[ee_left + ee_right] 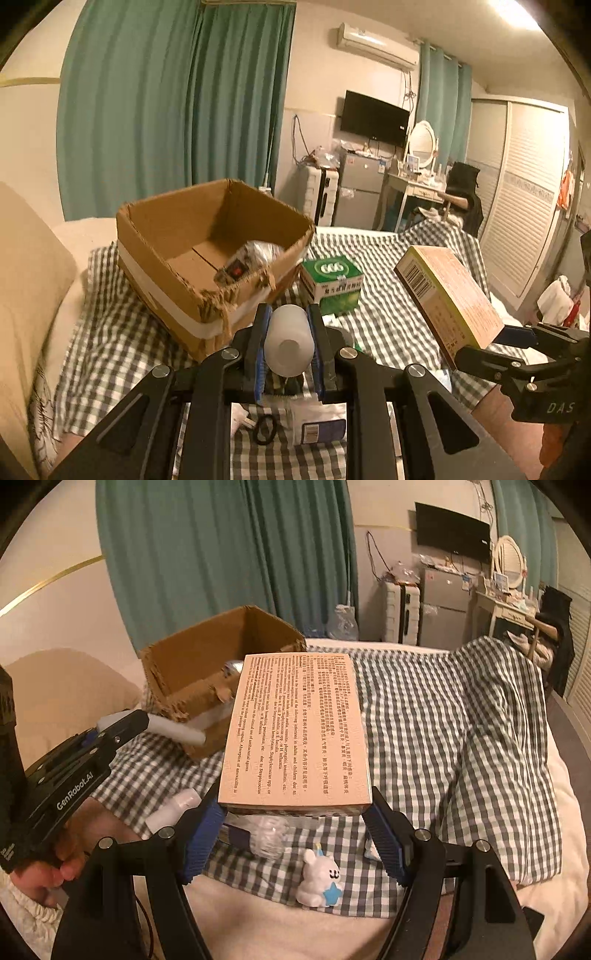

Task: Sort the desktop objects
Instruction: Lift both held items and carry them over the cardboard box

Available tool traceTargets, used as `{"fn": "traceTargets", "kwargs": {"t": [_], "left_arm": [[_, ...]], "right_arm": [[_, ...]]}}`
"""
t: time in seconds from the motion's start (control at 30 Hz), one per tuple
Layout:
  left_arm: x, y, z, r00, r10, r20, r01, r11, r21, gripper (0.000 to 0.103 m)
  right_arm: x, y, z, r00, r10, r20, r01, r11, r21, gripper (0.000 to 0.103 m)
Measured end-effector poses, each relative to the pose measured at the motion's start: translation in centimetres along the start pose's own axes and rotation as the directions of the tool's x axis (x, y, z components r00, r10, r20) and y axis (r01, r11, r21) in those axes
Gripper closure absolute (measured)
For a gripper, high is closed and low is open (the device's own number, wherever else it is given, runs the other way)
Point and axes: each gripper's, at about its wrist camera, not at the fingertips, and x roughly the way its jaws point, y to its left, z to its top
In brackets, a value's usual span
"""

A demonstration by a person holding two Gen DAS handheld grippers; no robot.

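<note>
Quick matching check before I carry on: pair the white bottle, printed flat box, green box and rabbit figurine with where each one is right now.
Things:
1. white bottle
2. printed flat box
3. green box
4. rabbit figurine

Places:
A. on the checked cloth, beside the cardboard box
B. clamped in the left gripper
C. on the checked cloth, below the right gripper
D. clamped in the right gripper

Pairs: 1-B, 2-D, 3-A, 4-C
</note>
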Motion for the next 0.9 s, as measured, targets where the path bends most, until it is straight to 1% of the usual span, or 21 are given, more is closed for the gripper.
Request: {"fn": "traceTargets", "kwargs": {"t": [0.2,0.3,0.37,0.47,0.7,0.9], "left_arm": [[-1.0,1.2,2.3,0.999,0.017,0.037,-0.018,1.000,0.008,0.084],[-1.2,1.7,2.7,0.999,0.023,0.045,-0.023,1.000,0.006,0.084],[-0.9,2.1,3.1,0.999,0.020,0.038,-0.020,1.000,-0.004,0.084],[-0.7,2.7,3.7,0.998,0.035,0.046,-0.035,0.999,-0.008,0.084],[-0.1,3.6,5.0,0.996,0.068,0.061,-0.068,0.998,0.011,0.084],[1.0,4.4,5.6,0.996,0.072,0.052,-0.073,0.997,0.018,0.084]], "right_arm": [[-0.3,1.1,1.4,0.999,0.032,0.021,-0.031,0.999,-0.030,0.029],[-0.1,1.4,2.1,0.998,0.053,0.028,-0.052,0.998,-0.033,0.029],[0.1,1.6,2.6,0.997,0.068,0.027,-0.067,0.997,-0.037,0.029],[0.5,2.4,3.7,0.996,0.079,0.035,-0.077,0.995,-0.061,0.029],[2.5,5.0,5.7,0.993,0.108,0.045,-0.102,0.987,-0.122,0.030],[4.0,5.9,7.3,0.988,0.146,0.046,-0.140,0.984,-0.114,0.030]]}}
